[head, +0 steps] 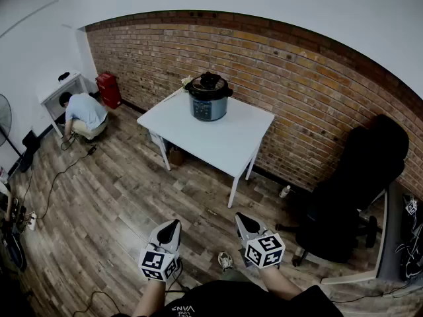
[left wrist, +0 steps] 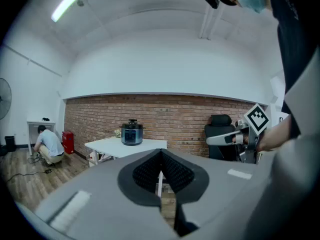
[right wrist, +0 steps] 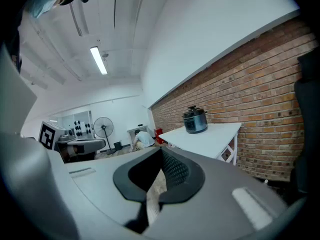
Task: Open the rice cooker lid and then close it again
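A dark rice cooker (head: 209,98) with its lid down stands at the far side of a white table (head: 218,140) against the brick wall. Both grippers are held low and near me, well short of the table. My left gripper (head: 172,226) is shut with nothing in it, and so is my right gripper (head: 242,218). In the left gripper view the rice cooker (left wrist: 132,133) sits far off, beyond the closed left gripper (left wrist: 160,156). In the right gripper view the rice cooker (right wrist: 195,120) lies ahead to the right of the closed right gripper (right wrist: 161,155).
A person (head: 82,114) crouches on the wooden floor at the left by a white cabinet (head: 61,90) and a red box (head: 108,89). A black office chair (head: 357,190) stands at the right. Cables (head: 53,180) trail over the floor at the left.
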### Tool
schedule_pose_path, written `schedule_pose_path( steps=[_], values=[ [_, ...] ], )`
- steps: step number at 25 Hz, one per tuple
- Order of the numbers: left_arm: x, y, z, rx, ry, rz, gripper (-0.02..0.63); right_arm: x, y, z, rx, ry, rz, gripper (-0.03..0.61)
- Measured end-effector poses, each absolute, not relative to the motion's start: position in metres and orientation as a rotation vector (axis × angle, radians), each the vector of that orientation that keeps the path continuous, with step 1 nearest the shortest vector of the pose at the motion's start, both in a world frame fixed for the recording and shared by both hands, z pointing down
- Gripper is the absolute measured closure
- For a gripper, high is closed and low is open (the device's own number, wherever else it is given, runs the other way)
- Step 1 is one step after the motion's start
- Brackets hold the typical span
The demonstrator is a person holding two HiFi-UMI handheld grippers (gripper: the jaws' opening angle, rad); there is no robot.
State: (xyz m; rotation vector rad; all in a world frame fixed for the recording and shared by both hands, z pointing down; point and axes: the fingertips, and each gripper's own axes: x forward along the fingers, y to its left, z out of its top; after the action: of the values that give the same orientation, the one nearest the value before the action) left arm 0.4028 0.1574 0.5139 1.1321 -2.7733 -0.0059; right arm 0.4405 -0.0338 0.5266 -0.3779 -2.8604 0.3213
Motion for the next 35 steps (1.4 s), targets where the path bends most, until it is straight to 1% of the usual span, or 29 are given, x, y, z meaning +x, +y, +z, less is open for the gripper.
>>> schedule_pose_path(
  steps=[8,12,14,15,16,17,18,20,21,26,31,35],
  values=[
    [0.366,0.135,0.519,1.106,-2.776,-0.018,0.614,0.401,-0.051,0.536,-0.403,-2.832,0.327,0.575],
    [0.344,0.123,0.513,1.123,-2.802,-0.082,0.612,0.375,-0.064,0.531,-0.451,-2.845,0.445,0.575],
    [0.333,0.115,0.507,1.149,-2.813,-0.109,0.594,0.361,-0.072,0.523,-0.467,-2.875,0.466,0.569],
    [0.326,0.111,0.504,1.149,-2.823,-0.122,0.54,0.353,-0.078,0.519,-0.472,-2.892,0.463,0.541],
    [0.319,0.108,0.501,1.141,-2.836,-0.134,0.464,0.344,-0.084,0.514,-0.473,-2.909,0.461,0.49],
    [0.312,0.106,0.498,1.127,-2.851,-0.146,0.442,0.334,-0.091,0.511,-0.468,-2.923,0.462,0.423],
    [0.304,0.104,0.495,1.112,-2.867,-0.157,0.427,0.325,-0.097,0.508,-0.461,-2.934,0.462,0.377],
    [0.29,0.1,0.491,1.08,-2.895,-0.172,0.401,0.306,-0.109,0.504,-0.459,-2.941,0.453,0.325],
    [0.283,0.099,0.489,1.062,-2.905,-0.172,0.392,0.296,-0.113,0.503,-0.469,-2.939,0.446,0.314],
    [0.256,0.096,0.483,0.962,-2.949,-0.163,0.382,0.259,-0.126,0.5,-0.542,-2.922,0.429,0.311],
    [0.232,0.12,0.486,0.875,-2.965,-0.126,0.382,0.224,-0.11,0.505,-0.597,-2.892,0.425,0.311],
    [0.198,0.137,0.49,0.879,-2.973,-0.145,0.382,0.194,-0.095,0.509,-0.577,-2.888,0.421,0.311]
  ],
)
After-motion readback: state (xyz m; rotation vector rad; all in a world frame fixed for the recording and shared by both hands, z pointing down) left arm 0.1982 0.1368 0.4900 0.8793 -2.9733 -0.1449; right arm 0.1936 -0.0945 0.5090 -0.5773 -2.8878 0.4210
